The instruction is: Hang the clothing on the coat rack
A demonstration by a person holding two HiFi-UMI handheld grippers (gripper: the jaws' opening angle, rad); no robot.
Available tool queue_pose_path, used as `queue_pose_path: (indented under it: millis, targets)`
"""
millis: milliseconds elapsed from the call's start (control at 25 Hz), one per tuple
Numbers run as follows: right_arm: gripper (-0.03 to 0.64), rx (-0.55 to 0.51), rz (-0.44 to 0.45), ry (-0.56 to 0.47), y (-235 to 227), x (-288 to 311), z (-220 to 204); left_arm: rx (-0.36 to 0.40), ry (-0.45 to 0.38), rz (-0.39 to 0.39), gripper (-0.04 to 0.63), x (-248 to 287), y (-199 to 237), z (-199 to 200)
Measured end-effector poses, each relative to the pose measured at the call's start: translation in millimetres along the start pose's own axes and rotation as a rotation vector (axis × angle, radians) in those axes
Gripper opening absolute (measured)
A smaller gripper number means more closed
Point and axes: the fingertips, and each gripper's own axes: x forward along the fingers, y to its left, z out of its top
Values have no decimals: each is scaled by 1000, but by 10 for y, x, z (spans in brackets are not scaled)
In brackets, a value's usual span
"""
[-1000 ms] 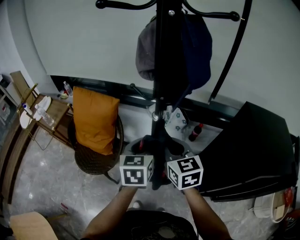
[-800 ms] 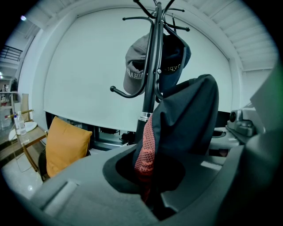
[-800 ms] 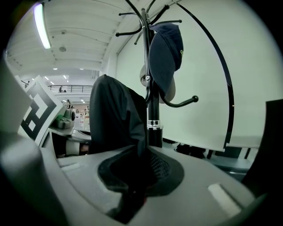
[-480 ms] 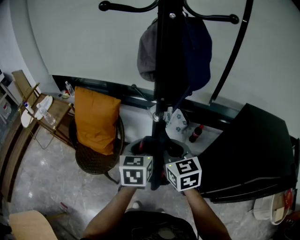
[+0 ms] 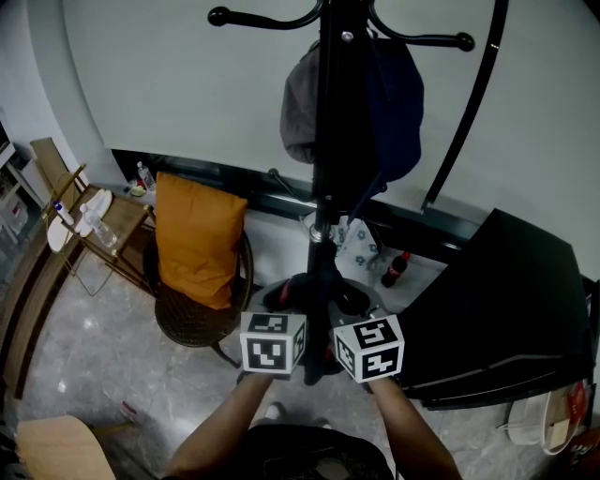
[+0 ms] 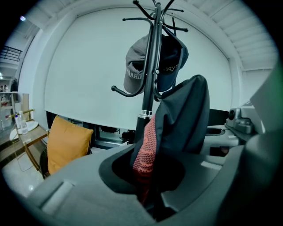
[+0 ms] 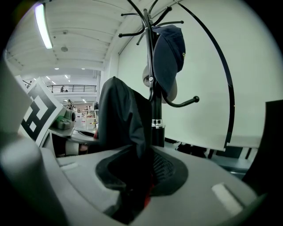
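By rack (image 6: 147, 90), garment (image 6: 185, 115) prob. upright.

You are standing over a grey marbled floor (image 5: 84, 347) that is carrying a round wicker chair (image 5: 187, 323), an orange cushion (image 5: 199, 239) leaning in its seat. A dark bottle (image 5: 394, 270) is standing at the foot of the wall, near the coat rack (image 5: 328, 141).

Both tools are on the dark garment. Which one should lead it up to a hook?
Left, probably. Left tool and right tool both clamp the garment beside the pole, but the bare hook on the left has open wall around it; the curved black rod crowds the right.
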Motion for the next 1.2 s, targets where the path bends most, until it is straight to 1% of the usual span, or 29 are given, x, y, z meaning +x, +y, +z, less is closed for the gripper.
queue_pose_path:
  millis: [160, 320, 760, 1200]
  targets:
    - [91, 1, 1, -5, 14, -25, -4, 3, 3, -6, 15, -41, -9, -21]
    - [94, -6, 3, -11, 33, -68, 7, 12, 4, -14, 18, -79, -39, -36]
    - [94, -10, 14, -23, 83, -219, 15, 27, -24, -8, 95, -251, -150, -4]
    - [94, 2, 41, -55, 122, -447, 89, 22, -30, 6, 120, -418, -307, -54]
